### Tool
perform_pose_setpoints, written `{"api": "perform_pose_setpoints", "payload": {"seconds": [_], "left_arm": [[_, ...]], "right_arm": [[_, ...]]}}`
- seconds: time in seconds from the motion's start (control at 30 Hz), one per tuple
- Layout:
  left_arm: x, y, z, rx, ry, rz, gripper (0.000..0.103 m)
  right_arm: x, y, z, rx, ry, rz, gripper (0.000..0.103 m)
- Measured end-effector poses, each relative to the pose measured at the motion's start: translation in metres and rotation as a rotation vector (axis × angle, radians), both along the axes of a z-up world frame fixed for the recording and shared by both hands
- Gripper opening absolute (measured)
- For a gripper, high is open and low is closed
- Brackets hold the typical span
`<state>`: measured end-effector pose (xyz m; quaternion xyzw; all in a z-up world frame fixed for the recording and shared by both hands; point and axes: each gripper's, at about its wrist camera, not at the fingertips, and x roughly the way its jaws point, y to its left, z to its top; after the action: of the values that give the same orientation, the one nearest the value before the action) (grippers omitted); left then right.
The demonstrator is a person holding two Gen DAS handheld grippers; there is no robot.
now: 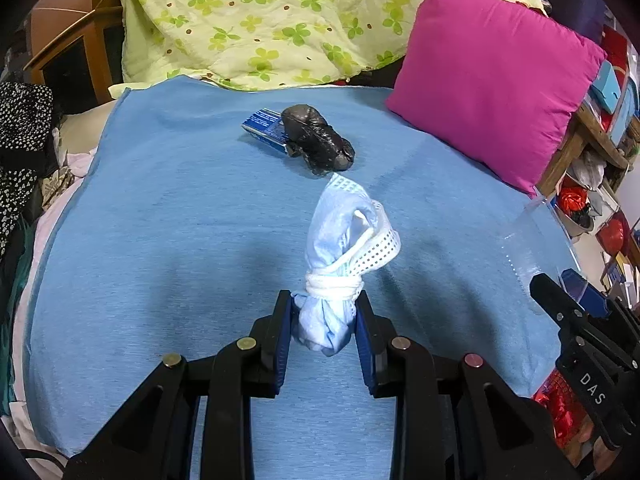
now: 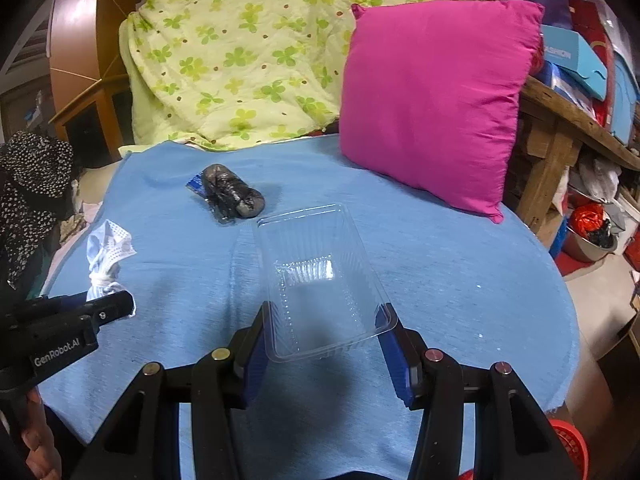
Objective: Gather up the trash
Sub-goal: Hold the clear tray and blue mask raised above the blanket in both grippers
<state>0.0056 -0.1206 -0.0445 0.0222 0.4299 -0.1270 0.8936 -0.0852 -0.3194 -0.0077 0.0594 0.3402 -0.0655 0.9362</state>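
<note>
My left gripper [image 1: 325,312] is shut on a knotted light-blue face mask [image 1: 344,236] and holds it above the blue cloth [image 1: 160,220]. The mask also shows in the right wrist view [image 2: 106,256]. My right gripper [image 2: 326,326] is shut on the near end of a clear plastic tray [image 2: 316,272], held over the cloth. The tray's edge shows at the right of the left wrist view [image 1: 536,236]. A crumpled black plastic bag [image 1: 320,136] lies on a flat blue box [image 1: 266,128] farther back; both also show in the right wrist view [image 2: 234,194].
A magenta pillow [image 1: 492,80] leans at the back right. A green clover-print quilt [image 1: 260,20] is piled behind. A wooden shelf with boxes [image 2: 576,116] stands at the right. A red basket [image 2: 570,440] sits below the cloth's right edge. Dark spotted clothing [image 2: 32,184] lies left.
</note>
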Motion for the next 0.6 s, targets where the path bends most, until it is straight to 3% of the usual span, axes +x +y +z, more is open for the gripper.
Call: {"api": "perform_pose_setpoints", "payload": {"seconds": [0.6], "left_arm": [[-0.009,-0.026,0.001,0.007,-0.005,-0.064,0.031]], "right_arm": [[-0.027,-0.028,-0.001,-0.005,0.010,-0.071,0.054]]}}
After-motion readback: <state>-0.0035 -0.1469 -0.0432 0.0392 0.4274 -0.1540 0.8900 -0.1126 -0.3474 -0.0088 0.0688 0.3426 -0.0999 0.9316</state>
